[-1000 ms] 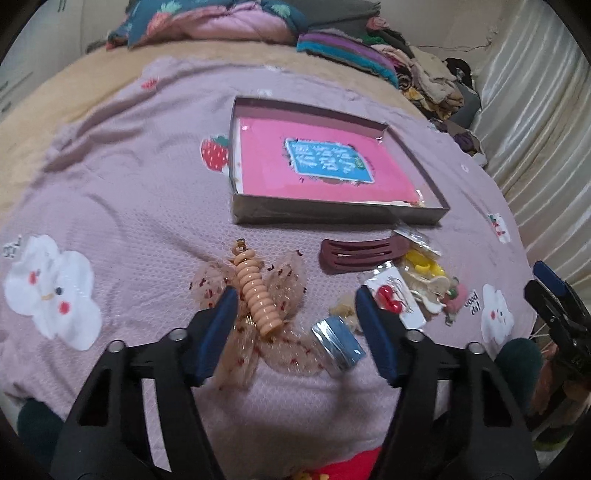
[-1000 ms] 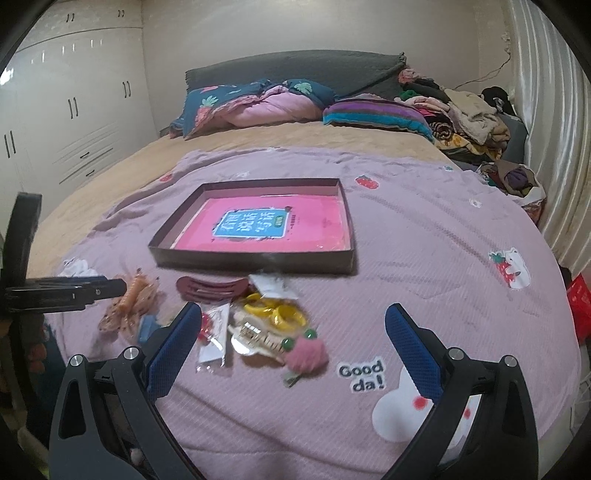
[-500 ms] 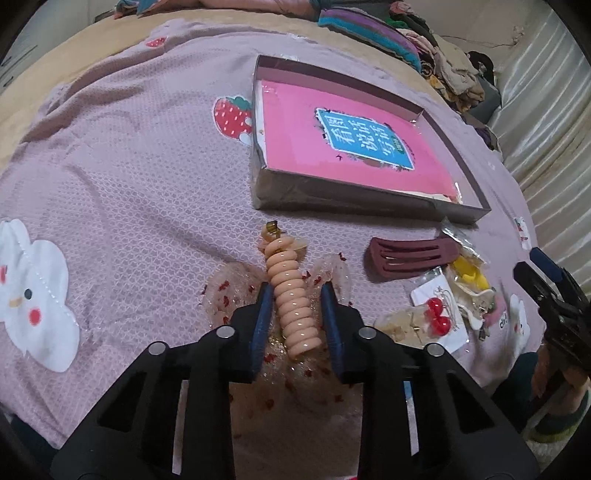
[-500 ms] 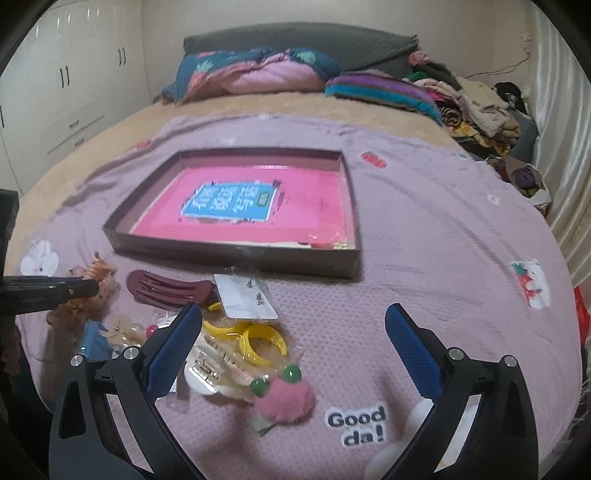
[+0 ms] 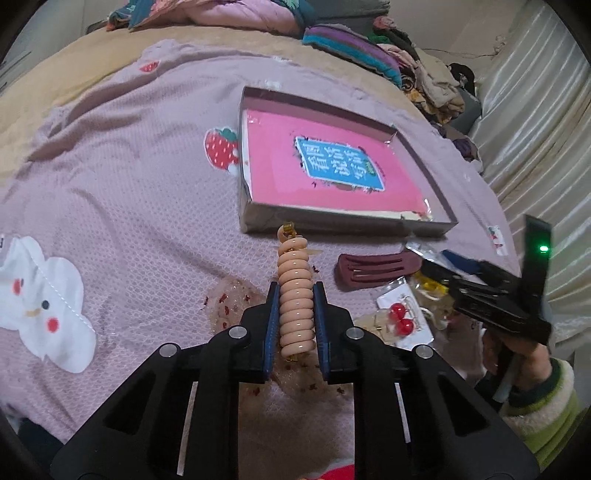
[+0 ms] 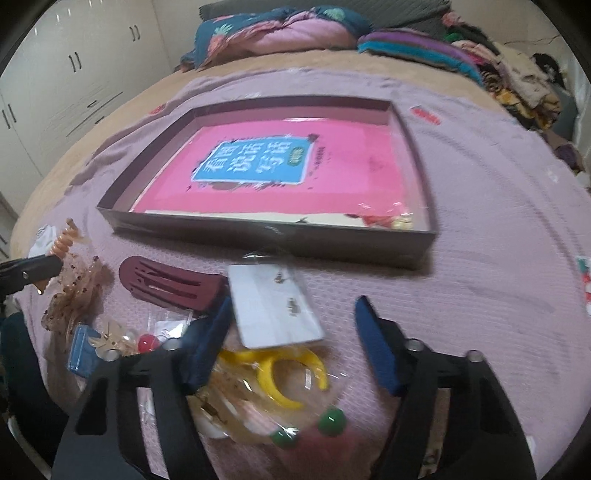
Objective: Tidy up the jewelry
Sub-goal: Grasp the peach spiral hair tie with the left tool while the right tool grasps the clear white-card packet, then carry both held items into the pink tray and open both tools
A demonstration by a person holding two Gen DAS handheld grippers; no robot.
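The left tool, wide open a second ago, now clamps the peach spiral hair clip. The right tool is lower and closer over the yellow bangle, its fingers narrower than before.

A bedroom in a home, with the work laid out on a bed.

A lilac bedspread printed with strawberries and cloud faces covers the mattress; rumpled pillows and a quilt lie at the head against a dark headboard. White built-in wardrobes fill the left wall, a pile of loose clothes sits at the bed's far right, and a pale curtain hangs alongside.
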